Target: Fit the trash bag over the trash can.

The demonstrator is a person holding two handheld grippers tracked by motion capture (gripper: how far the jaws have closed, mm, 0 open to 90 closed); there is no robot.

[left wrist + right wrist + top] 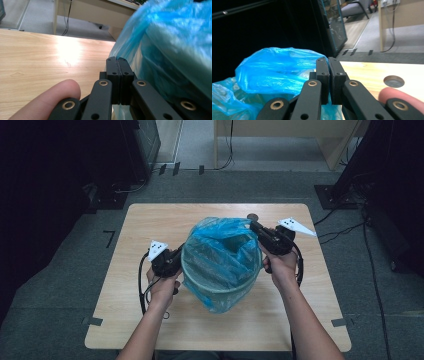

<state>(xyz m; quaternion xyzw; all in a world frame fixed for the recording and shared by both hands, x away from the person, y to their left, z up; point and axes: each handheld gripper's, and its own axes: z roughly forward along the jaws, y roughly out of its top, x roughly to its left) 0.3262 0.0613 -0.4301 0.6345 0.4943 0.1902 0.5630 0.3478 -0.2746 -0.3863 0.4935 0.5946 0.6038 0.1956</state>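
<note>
Forearms come in from the near edge of the table (300, 320), each hand carrying a gripper to one side of the bin (220, 285), which stands mid-table with a blue bag (222, 245) draped in and over it. At the bin's left rim the left gripper (117, 60) has its jaws pressed together on the bag's film — probably pinning that side while the other is worked. At the far right, the right gripper (328, 61) is clenched on a raised fold of the bag, lifted above the rim — seemingly to stretch the mouth over the edge
</note>
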